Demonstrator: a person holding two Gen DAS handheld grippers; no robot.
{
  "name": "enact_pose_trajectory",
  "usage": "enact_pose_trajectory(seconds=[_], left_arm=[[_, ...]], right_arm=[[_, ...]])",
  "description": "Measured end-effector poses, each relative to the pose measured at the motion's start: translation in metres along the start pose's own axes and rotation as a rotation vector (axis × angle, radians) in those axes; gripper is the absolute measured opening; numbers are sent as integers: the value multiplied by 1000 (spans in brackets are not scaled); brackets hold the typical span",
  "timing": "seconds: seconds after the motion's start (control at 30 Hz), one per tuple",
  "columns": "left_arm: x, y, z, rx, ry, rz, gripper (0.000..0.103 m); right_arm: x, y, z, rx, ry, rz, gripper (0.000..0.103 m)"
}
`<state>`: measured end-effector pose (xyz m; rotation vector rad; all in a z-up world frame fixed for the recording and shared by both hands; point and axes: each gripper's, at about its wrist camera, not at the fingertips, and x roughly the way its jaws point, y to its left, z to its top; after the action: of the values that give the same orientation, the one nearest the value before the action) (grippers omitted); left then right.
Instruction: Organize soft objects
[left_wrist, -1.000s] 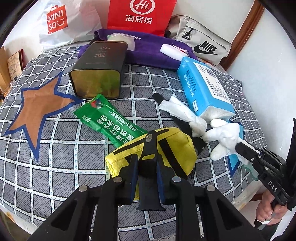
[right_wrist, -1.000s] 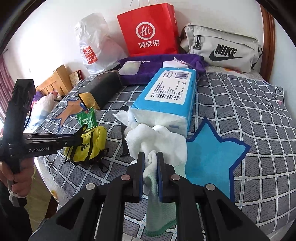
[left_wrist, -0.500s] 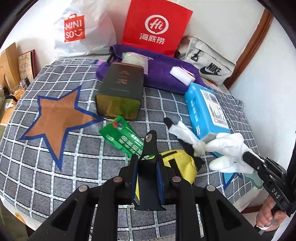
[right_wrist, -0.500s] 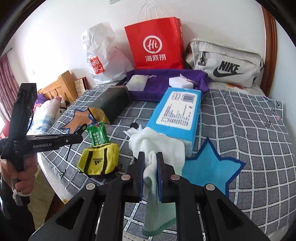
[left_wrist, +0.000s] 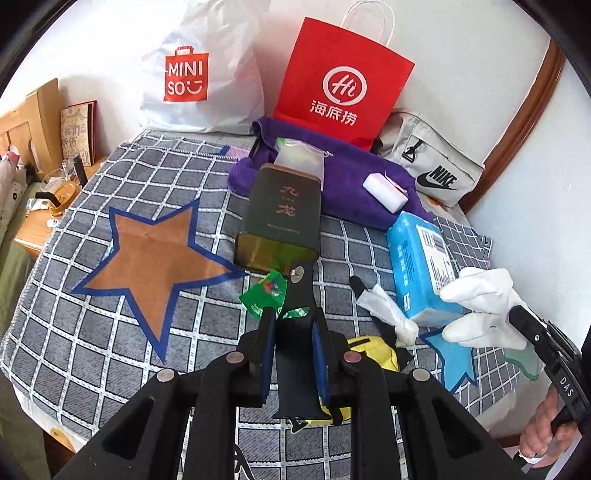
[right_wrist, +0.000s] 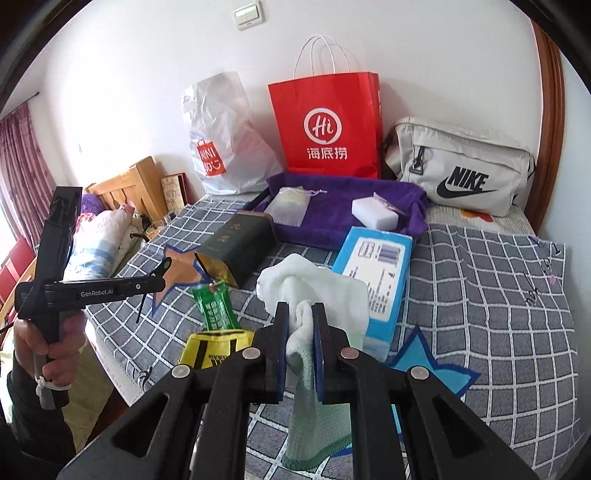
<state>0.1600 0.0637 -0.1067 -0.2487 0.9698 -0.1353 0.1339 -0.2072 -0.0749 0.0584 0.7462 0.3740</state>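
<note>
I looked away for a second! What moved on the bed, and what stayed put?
Both grippers rose. The right gripper, jaws shut on the white cloth, lifted it higher. The left gripper pulled the black strap up, away from the yellow pouch. That pouch, the dark tin, tissue pack and green packet stayed put.

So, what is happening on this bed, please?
A person is tidying soft things with a hand-held gripper in each hand. The right gripper is shut on a white cloth, held above the checked bedcover. The left gripper is shut on a black strap; it seems to belong to the yellow pouch, which hangs at the bed's near edge. A blue tissue pack, a dark tin and a green packet lie on the cover.
</note>
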Motion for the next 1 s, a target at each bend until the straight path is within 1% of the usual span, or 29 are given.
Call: enact_pose_trajectory(seconds=[0.47, 1.0], left_arm=[[-5, -3, 41, -6, -42, -12, 18], [14, -14, 96, 13, -59, -24, 18]], right_arm=[[3, -5, 45, -6, -49, -11, 12], [31, -29, 96, -1, -74, -47, 12]])
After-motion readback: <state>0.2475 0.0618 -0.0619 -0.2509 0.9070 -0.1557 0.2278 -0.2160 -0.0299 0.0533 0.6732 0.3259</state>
